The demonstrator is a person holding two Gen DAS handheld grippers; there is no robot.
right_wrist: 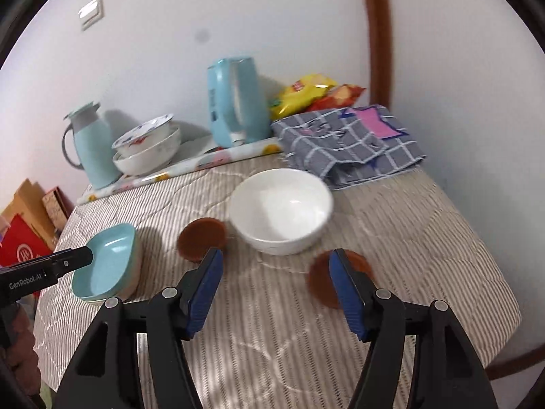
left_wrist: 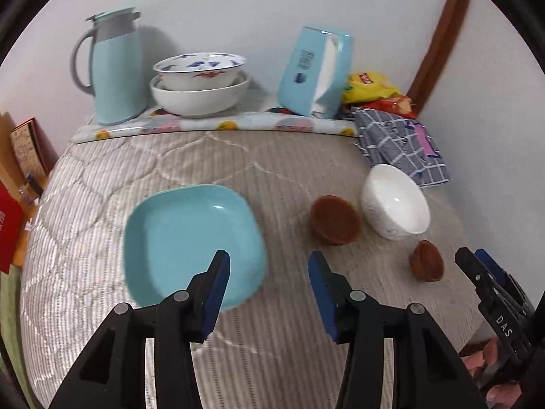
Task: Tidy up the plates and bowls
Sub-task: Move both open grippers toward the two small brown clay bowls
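Note:
A light blue square plate (left_wrist: 190,242) lies on the striped table cover; in the right wrist view (right_wrist: 109,262) it looks like a stack of two. My left gripper (left_wrist: 269,272) is open just above its near right edge. A white bowl (right_wrist: 281,209) stands mid-table, also in the left wrist view (left_wrist: 395,201). Two small brown bowls (right_wrist: 202,237) (right_wrist: 340,277) flank it. My right gripper (right_wrist: 276,272) is open and empty, hovering in front of the white bowl, its right finger over the nearer brown bowl. Two stacked bowls (left_wrist: 201,81) stand at the back.
A light blue thermos jug (left_wrist: 112,68), a blue tissue box (left_wrist: 316,71), snack bags (left_wrist: 371,90) and a folded checked cloth (right_wrist: 347,141) line the back and right of the table. Cardboard boxes (right_wrist: 24,231) stand beyond the left edge. The wall is close behind.

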